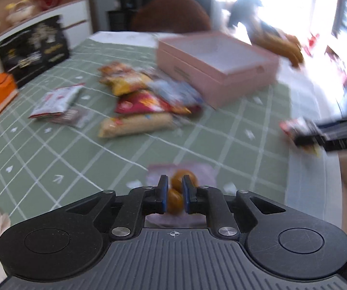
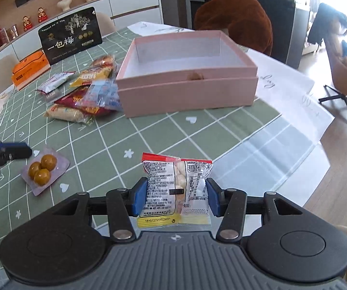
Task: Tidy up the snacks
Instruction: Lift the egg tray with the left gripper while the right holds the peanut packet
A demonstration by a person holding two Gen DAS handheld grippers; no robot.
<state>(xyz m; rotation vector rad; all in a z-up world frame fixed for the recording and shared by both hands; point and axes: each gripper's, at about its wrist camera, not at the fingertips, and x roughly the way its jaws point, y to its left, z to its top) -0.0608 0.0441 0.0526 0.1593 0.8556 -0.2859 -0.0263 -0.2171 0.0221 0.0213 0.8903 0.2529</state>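
left wrist view is blurred, yet the left gripper (image 1: 175,194) shows plainly: its two blue-padded fingers (image 1: 163,193) stand close together, clamped on a clear pouch of brown balls (image 1: 177,193), the round pieces squeezed in the narrow gap between the pads. the pouch's pale purple edges stick out above and below the jaws, over the green checked tablecloth (image 1: 52,159). right wrist view shows the same pouch (image 2: 43,170) low at the left with the left gripper's dark tip (image 2: 11,153) just beside it; contact cannot be read from that side.

right gripper (image 2: 176,197) has its fingers (image 2: 139,198) moderately apart, pressed on the two side edges of a white printed snack packet (image 2: 177,188) with a red top strip and a yellow bottom strip. the packet stands upright between the pads, held above the cloth.

farther back on the table sits an open pink box (image 2: 188,89), its white inside showing. just left of it lies a pile of snack bags (image 2: 88,96), touching one another, the blue-patterned one close against the box's front corner. a white and red packet (image 2: 55,82) lies apart to the pile's left. beyond stand an orange box (image 2: 29,68) and a black bag (image 2: 70,36) with gold print.
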